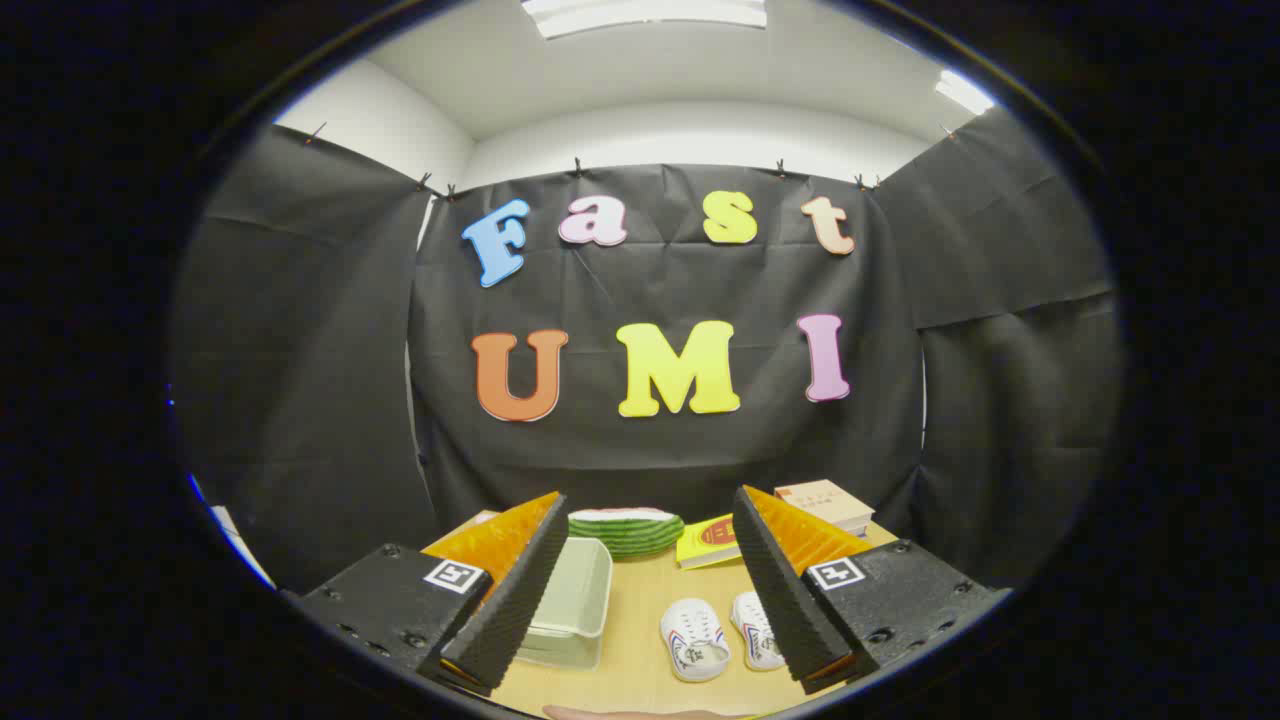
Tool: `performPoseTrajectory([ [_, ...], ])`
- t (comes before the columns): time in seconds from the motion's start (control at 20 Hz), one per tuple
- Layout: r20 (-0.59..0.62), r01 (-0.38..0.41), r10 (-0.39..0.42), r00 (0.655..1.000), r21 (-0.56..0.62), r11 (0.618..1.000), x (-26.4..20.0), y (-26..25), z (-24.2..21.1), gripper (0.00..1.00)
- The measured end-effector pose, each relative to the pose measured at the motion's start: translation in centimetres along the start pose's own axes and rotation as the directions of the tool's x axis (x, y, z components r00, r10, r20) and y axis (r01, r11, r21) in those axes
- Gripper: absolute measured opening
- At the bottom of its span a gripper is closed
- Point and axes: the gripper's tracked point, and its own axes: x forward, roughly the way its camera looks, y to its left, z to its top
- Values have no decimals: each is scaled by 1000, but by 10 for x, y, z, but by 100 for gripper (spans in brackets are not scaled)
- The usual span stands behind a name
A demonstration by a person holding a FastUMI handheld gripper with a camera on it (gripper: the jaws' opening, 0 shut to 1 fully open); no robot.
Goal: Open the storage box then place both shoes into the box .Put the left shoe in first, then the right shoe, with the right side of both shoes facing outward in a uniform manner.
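The jaws (645,625) stand wide open and hold nothing, their two ridged black fingers (510,600) spread well apart above the near part of the desk (630,660). Between them lies open room: bare wood runs from the near edge up the middle. Just inside the left finger sits the box (572,600), a pale lidded storage box, closed, its near corner hidden behind that finger; what is in it cannot be told. Just inside the right finger lie the two white shoes side by side, the left shoe (694,640) fully in sight and the right shoe (757,630) partly covered by the finger, the two nearly touching, toes pointing toward the near edge. A strip of bare desk parts the box from the shoes. Beyond the box, near the far edge, lies a green striped watermelon-like cushion (626,530), and beside it a yellow book (710,540) lies flat. Farther right, beyond the right finger, a tan book (825,503) rests at the far corner. Past the far edge the black cloth wall (650,450) hangs close behind. At the near edge, below the fingers, a sliver of a hand (630,713) shows.
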Motion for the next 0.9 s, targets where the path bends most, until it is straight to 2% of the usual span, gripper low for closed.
performPoseTrajectory([
  [0.7, 20, 30, -30, 999, -22, 999, -4, -8, -7, 100],
  [0.9, -35, -6, 4, 999, -38, 999, 8, 0, -29, 100],
])
